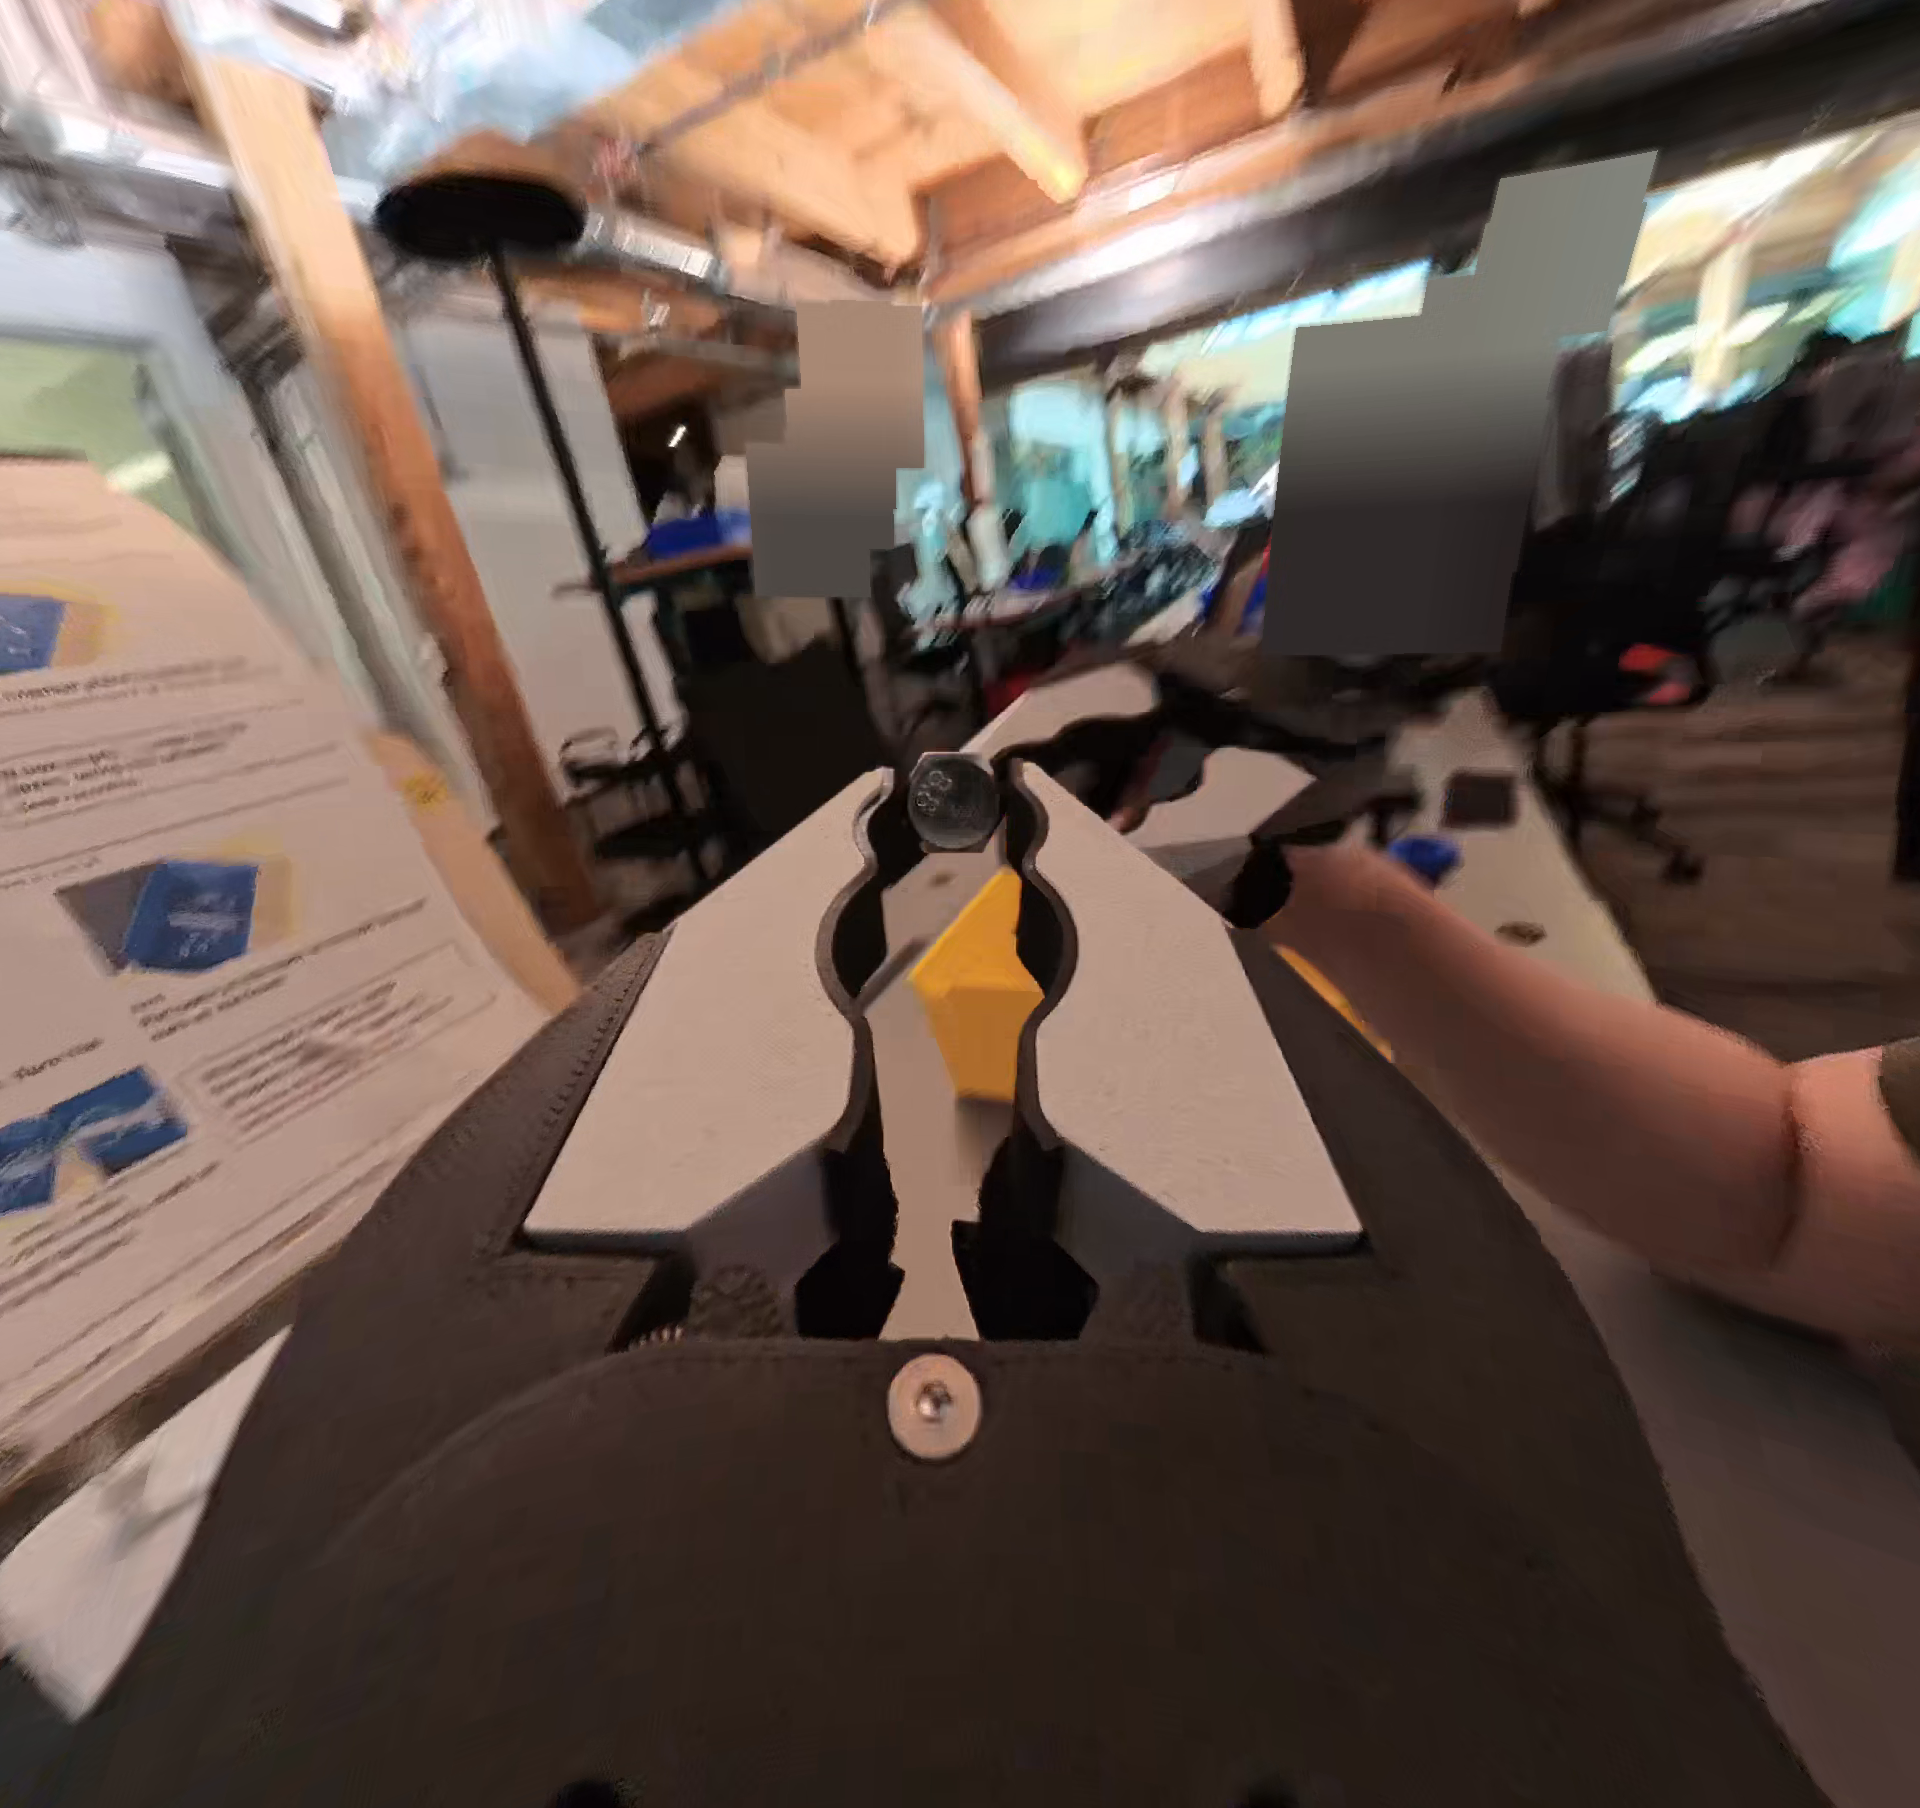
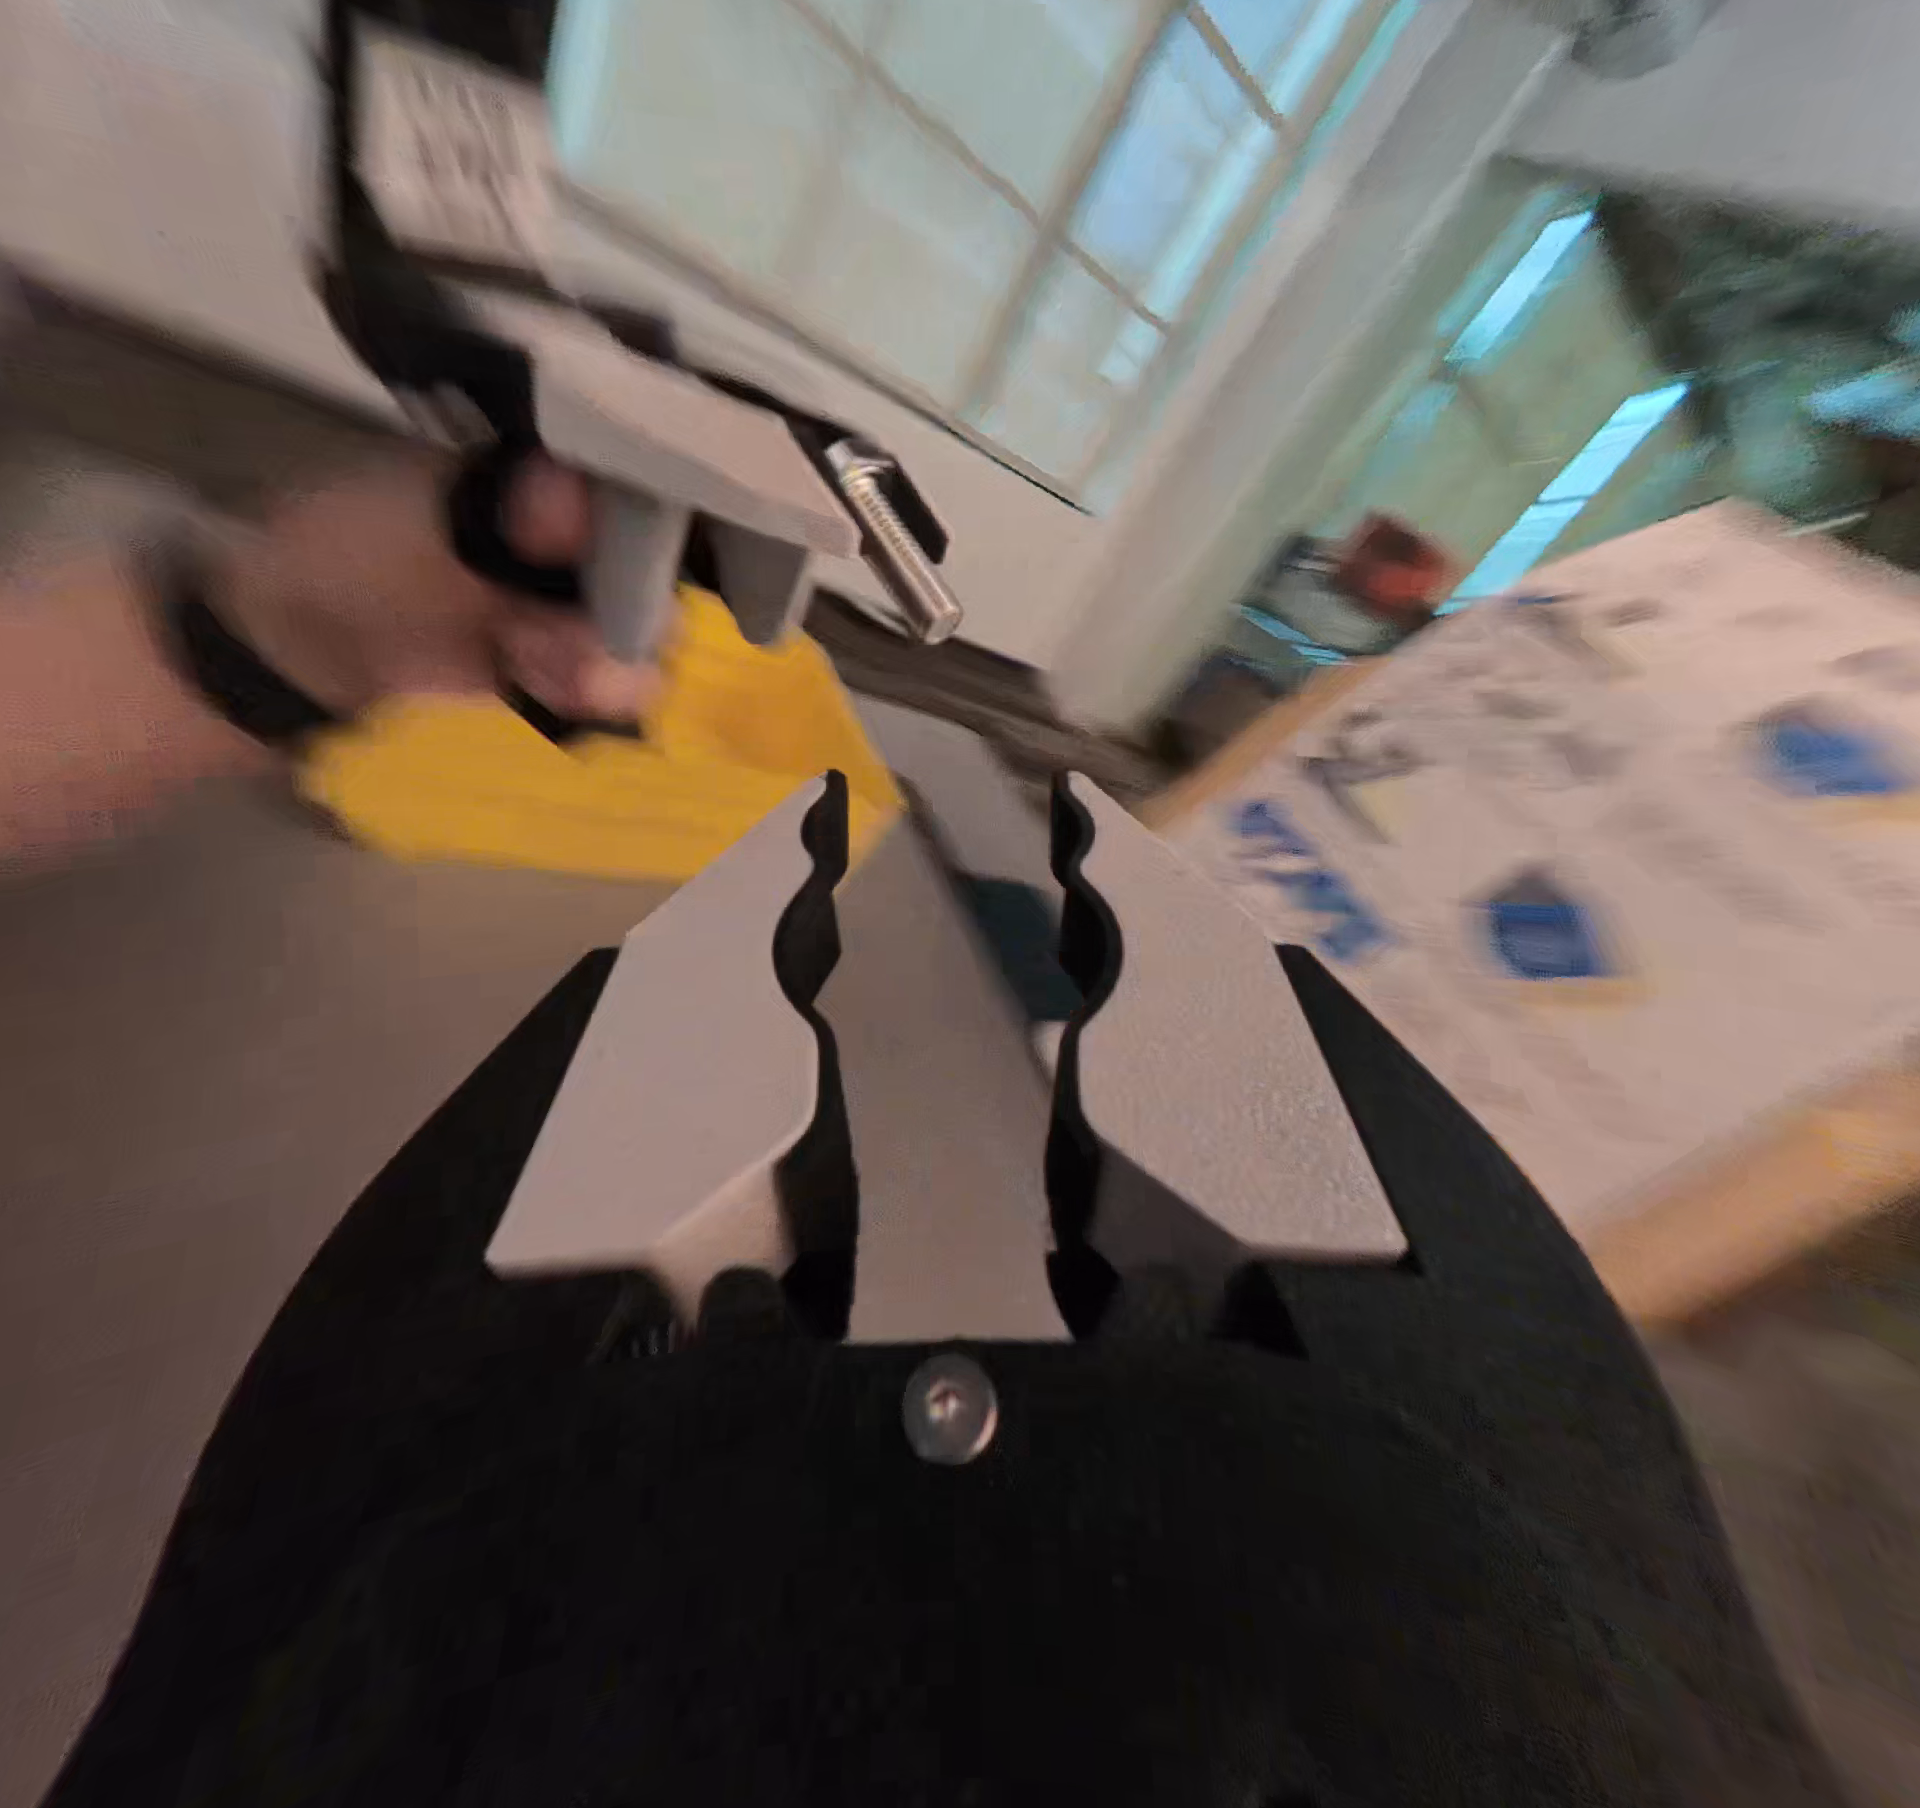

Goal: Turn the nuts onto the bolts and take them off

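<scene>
Left gripper (image 1: 954, 802) fingertips pinched on hex bolt (image 1: 953, 804) head, threaded shank seen in right view. Right gripper (image 2: 948, 802) parted, holding nothing; yellow block (image 2: 582, 792) at 10 o'clock.

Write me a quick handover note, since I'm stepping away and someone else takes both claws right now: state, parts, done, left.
Left claw: shut on the bolt, gripping it by the head end; threaded shank points away, bare, no nut on it.
Right claw: open, empty, raised off the table.
Yellow block lies on the table beneath the left claw.
No nut visible in either view.
Left: find a nut, thread it on, take it off.
</scene>
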`<state>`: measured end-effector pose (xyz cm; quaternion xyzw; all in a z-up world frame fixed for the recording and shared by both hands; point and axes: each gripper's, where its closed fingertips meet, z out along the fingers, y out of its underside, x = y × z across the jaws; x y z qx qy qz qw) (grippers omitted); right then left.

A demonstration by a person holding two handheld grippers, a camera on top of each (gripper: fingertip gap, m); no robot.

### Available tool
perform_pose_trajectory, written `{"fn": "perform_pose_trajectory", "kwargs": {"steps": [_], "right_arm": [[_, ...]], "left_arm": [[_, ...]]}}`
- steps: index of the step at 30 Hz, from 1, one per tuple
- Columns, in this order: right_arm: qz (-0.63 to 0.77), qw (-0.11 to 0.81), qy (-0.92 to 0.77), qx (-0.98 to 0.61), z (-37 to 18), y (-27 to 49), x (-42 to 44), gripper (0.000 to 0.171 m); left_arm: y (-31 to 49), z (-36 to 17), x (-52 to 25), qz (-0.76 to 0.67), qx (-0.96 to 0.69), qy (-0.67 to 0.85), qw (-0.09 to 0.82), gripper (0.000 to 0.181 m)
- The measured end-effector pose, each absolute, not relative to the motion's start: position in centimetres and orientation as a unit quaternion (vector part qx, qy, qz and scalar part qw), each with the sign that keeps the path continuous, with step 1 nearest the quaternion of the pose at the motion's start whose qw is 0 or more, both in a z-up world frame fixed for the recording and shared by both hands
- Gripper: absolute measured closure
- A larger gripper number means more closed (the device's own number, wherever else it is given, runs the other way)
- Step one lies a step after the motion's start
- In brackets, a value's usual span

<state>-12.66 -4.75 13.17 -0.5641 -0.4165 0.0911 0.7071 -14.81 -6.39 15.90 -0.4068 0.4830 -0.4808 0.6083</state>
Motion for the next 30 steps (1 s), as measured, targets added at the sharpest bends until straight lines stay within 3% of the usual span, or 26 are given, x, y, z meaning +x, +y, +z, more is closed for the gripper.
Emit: {"fn": "perform_pose_trajectory", "kwargs": {"steps": [2,5,11,19,23,27,30], "right_arm": [[0.343,0.686,-0.326,-0.553,15.4,-5.8,-12.9,0.131],[0.64,0.562,-0.213,-0.479,17.7,-6.8,-13.3,0.131],[0.74,0.471,-0.135,-0.461,16.9,-6.0,-15.9,0.139],[0.766,0.468,-0.108,-0.426,17.4,-6.3,-15.6,0.163],[0.741,0.49,-0.126,-0.442,17.3,-6.5,-15.1,0.163],[0.599,0.551,-0.227,-0.535,15.8,-6.4,-14.6,0.163],[0.429,0.582,-0.297,-0.624,13.6,-5.9,-14.2,0.163]], "left_arm": [[-6.8,17.3,-15.9,-0.529,-0.37,0.461,0.608,0.164],[-7.2,18.4,-16.9,-0.535,-0.325,0.45,0.637,0.164],[-7.8,18.0,-16.4,-0.421,-0.291,0.48,0.712,0.164],[-8.0,17.1,-15.7,-0.352,-0.284,0.503,0.737,0.164],[-7.9,16.9,-15.2,-0.365,-0.3,0.505,0.722,0.163],[-7.7,15.8,-14.6,-0.427,-0.395,0.529,0.618,0.139],[-8.0,14.9,-14.8,-0.503,-0.449,0.529,0.515,0.142]]}}
